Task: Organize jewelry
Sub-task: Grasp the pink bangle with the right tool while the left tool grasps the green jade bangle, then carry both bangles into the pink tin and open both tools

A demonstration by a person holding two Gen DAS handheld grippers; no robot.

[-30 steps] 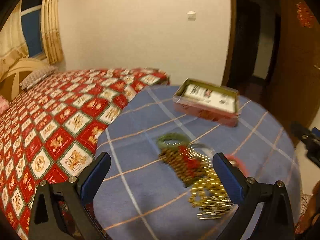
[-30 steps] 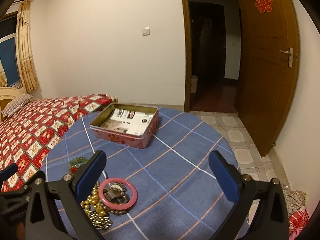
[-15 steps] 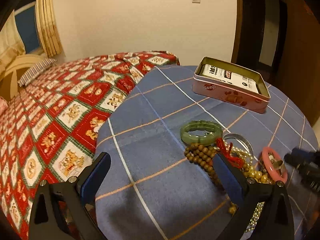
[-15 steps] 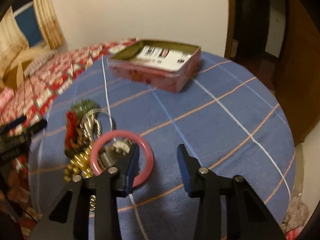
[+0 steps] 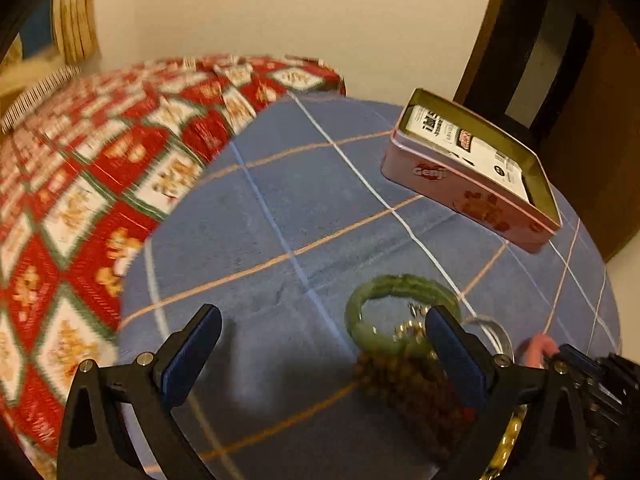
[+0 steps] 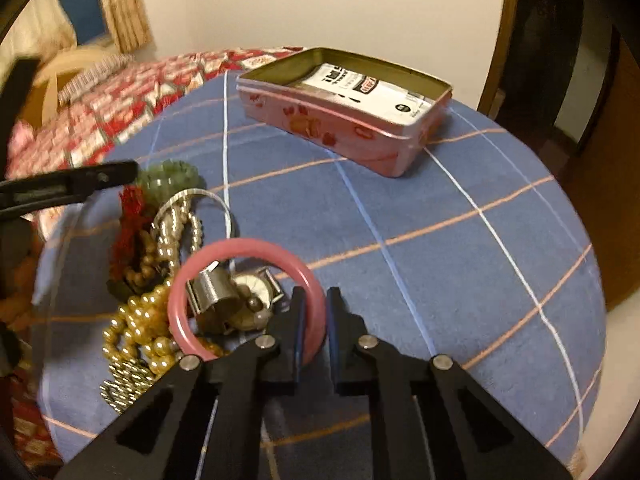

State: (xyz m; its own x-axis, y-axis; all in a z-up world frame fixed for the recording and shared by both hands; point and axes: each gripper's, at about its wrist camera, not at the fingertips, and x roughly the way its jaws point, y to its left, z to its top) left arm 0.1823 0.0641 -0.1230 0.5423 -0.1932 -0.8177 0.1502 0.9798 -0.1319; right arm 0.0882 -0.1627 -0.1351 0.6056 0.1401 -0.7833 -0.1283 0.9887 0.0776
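At 11 o'clock from the right claw [image 6: 315, 322] the tin [image 6: 346, 130] is standing — its jaws are pinching the pink bangle [image 6: 244, 300]; the left claw [image 5: 320, 354] is gaping empty.

on the round table [image 6: 460, 240], the jewelry heap [image 6: 160, 264] lies near left, a bangle [image 6: 244, 300] resting on its right side; the open tin [image 6: 344, 112] sits behind, well apart.
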